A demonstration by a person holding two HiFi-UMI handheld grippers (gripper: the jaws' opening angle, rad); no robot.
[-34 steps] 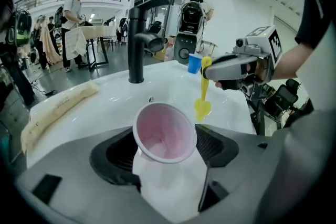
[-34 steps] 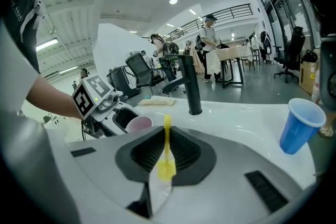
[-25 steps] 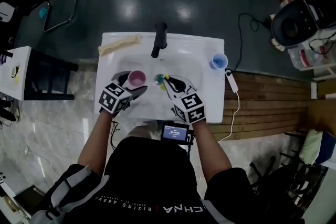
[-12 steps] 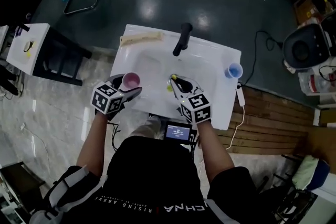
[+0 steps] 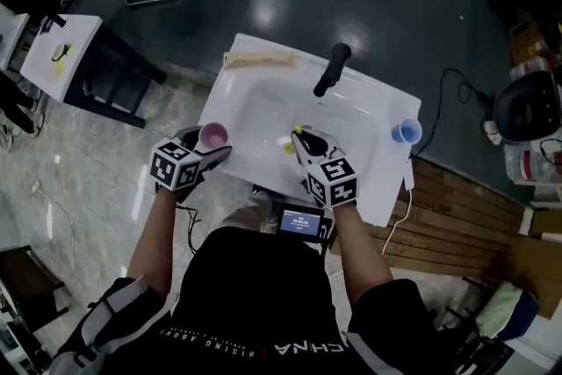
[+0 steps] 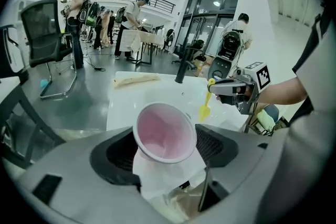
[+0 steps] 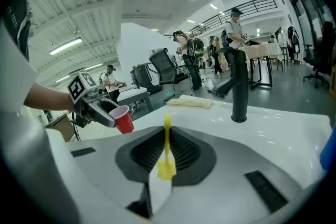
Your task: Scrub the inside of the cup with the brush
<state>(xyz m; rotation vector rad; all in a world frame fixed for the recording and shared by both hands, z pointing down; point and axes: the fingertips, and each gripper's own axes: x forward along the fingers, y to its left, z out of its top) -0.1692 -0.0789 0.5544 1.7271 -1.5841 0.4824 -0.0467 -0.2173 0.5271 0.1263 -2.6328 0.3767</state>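
Observation:
A cup, red outside and pink inside [image 5: 212,136], is clamped sideways in my left gripper [image 5: 209,147] over the left rim of the white sink [image 5: 263,97]. In the left gripper view its open mouth [image 6: 165,131] faces forward between the jaws of my left gripper [image 6: 167,145]. My right gripper [image 5: 303,139] is shut on a small yellow brush [image 5: 297,133] over the basin's middle. In the right gripper view the brush [image 7: 167,152] stands up from my right gripper [image 7: 167,161], and the cup [image 7: 124,119] hangs off to the left, well apart from it.
A black faucet [image 5: 332,69] stands at the sink's back edge, with a beige cloth [image 5: 260,59] at the back left corner. On the right rim sits a blue cup [image 5: 405,132]. A white side table [image 5: 66,48] is at the left; people stand far off.
My left gripper carried the cup leftward, from over the basin to the sink's left rim, and rolled. The right gripper with the brush drifted slightly left. The gap between them widened.

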